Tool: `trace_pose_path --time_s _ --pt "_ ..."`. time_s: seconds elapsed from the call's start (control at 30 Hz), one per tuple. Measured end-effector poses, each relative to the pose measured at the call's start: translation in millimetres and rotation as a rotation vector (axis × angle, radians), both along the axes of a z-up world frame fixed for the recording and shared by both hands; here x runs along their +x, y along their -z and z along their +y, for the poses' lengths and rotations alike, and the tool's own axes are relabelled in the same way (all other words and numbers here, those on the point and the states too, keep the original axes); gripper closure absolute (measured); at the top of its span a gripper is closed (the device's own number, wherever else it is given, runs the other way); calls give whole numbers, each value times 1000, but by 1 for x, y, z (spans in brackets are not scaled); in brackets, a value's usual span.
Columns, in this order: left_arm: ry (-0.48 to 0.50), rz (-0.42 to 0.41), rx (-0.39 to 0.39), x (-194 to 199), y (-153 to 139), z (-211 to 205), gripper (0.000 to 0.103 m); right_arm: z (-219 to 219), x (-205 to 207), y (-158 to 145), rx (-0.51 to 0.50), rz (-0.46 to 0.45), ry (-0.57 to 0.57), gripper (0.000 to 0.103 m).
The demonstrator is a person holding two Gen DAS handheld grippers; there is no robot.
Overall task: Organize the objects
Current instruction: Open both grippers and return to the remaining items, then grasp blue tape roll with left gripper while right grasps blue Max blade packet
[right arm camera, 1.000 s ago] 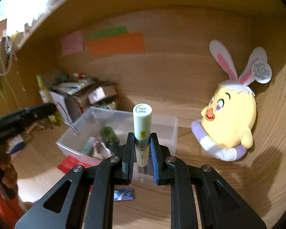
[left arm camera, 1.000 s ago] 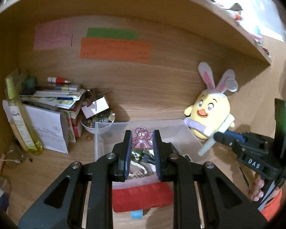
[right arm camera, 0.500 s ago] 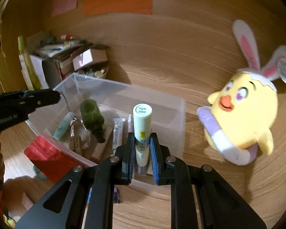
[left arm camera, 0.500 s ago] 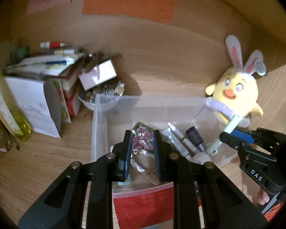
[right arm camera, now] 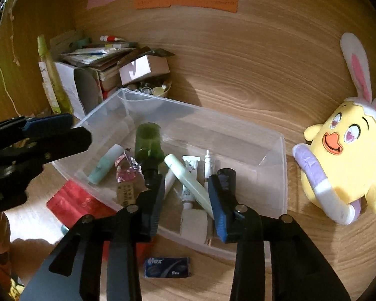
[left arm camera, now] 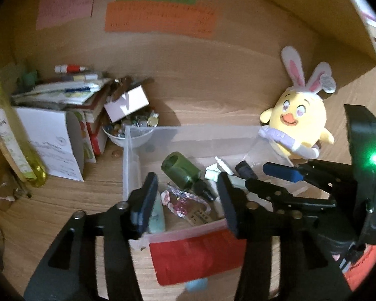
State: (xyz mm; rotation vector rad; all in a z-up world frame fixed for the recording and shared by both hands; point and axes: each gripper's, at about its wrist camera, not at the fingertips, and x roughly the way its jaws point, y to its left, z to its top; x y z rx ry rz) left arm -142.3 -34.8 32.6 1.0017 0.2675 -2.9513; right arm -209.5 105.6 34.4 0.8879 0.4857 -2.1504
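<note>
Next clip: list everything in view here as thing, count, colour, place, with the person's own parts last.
clear bin: one, transparent, centre of shelf
green bottle: one, dark green, lying in bin
pale green tube: one, in bin, between open right jaws
pink charm packet: one, in bin below open left jaws
red pouch: one, in front of bin
blue packet: one, in front of bin
plush chick: one, yellow, right of bin
left gripper: black, open
right gripper: black, open

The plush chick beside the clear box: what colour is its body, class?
Yellow: the plush chick has a yellow body, clearest in the right wrist view.
</note>
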Motion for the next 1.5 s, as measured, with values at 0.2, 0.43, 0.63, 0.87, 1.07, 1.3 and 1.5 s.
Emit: trace_pose_path --time_s 0.2,0.43,0.63,0.87,1.07,1.3,1.5 --pt "-1 43 -35 29 -12 3 34 22 16 -15 -53 27 6 53" --pt "2 18 -41 53 -3 3 26 49 37 -20 -96 35 1 40" --pt "-2 -54 -53 63 23 3 26 66 47 -2 -93 -12 1 36" --pt "29 -137 -42 73 54 9 26 68 49 34 -38 -99 -2 35" --pt "78 -218 -14 61 75 20 26 54 53 59 33 -141 -50 35" --pt "109 -255 -36 48 86 32 46 38 47 68 87 -114 -48 36" --pt "130 -271 -28 45 91 33 74 36 48 69 81 -116 -81 49"
